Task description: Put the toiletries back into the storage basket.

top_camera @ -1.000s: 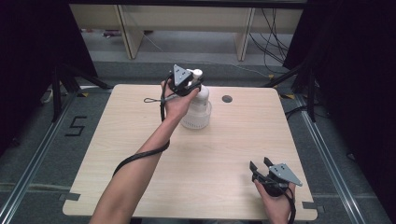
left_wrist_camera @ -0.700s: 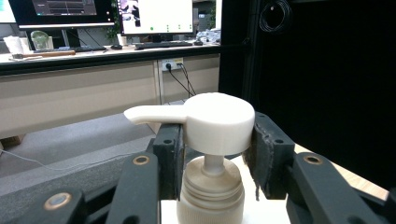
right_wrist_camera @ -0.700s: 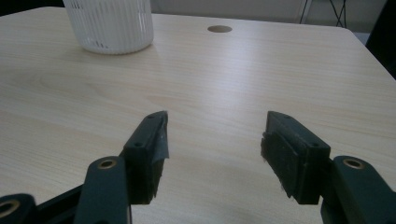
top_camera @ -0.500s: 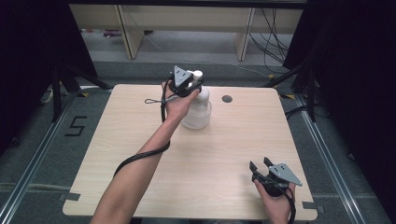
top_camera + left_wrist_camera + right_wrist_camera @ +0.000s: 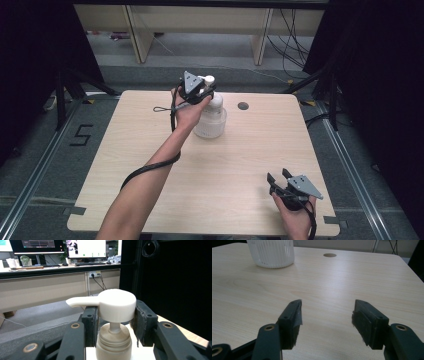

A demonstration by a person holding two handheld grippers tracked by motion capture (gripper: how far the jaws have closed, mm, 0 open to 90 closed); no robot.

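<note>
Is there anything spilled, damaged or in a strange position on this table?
Nothing stands out. The white pump bottle stands upright on the table, with no spill around it. The left tool is closed on its pump head; the right tool is open.

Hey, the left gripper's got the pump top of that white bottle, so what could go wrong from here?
1. The left gripper clamps only the pump head, not the ribbed bottle; a sideways pull might tip the bottle or bend the thin pump stem.
2. The right gripper rests open at the table's near edge, far from the bottle, so nothing steadies the base.
3. Pressing down could squirt liquid from the spout onto the table.
</note>
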